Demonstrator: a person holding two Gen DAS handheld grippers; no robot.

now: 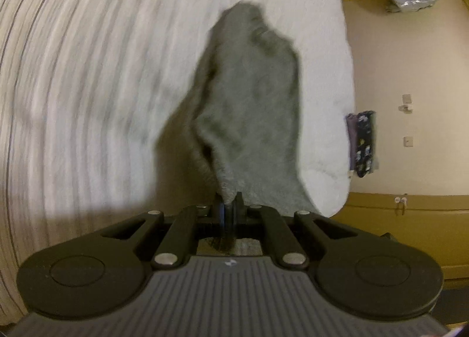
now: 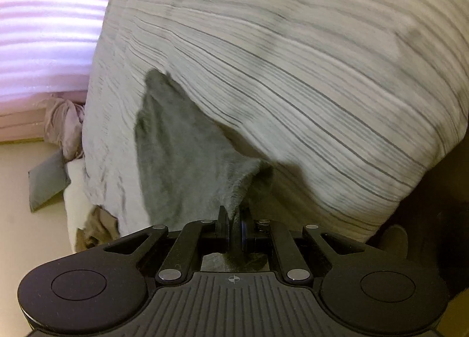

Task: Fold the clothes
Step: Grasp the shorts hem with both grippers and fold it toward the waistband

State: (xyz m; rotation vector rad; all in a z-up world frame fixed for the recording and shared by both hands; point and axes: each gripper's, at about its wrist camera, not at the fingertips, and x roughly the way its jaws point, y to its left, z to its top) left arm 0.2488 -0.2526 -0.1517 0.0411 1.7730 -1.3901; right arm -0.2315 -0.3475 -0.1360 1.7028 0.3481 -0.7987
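Left wrist view: left gripper point(image 1: 230, 199) is seen clamped on a grey sock point(image 1: 249, 96), which hangs fwd toward 12 o'clock over the striped bedding point(image 1: 88, 88). A dark patterned garment point(image 1: 362, 143) hangs at 3 o'clock, well apart.

Right wrist view: right gripper point(image 2: 234, 218) is pinched on grey sock fabric point(image 2: 181, 155), spread toward 11 o'clock above the bedding point(image 2: 293, 73); crumpled clothes point(image 2: 63, 120) sit at 9 o'clock.

Judged: fabric should be kept taut btwn both grips, edges aligned before it's laid down.
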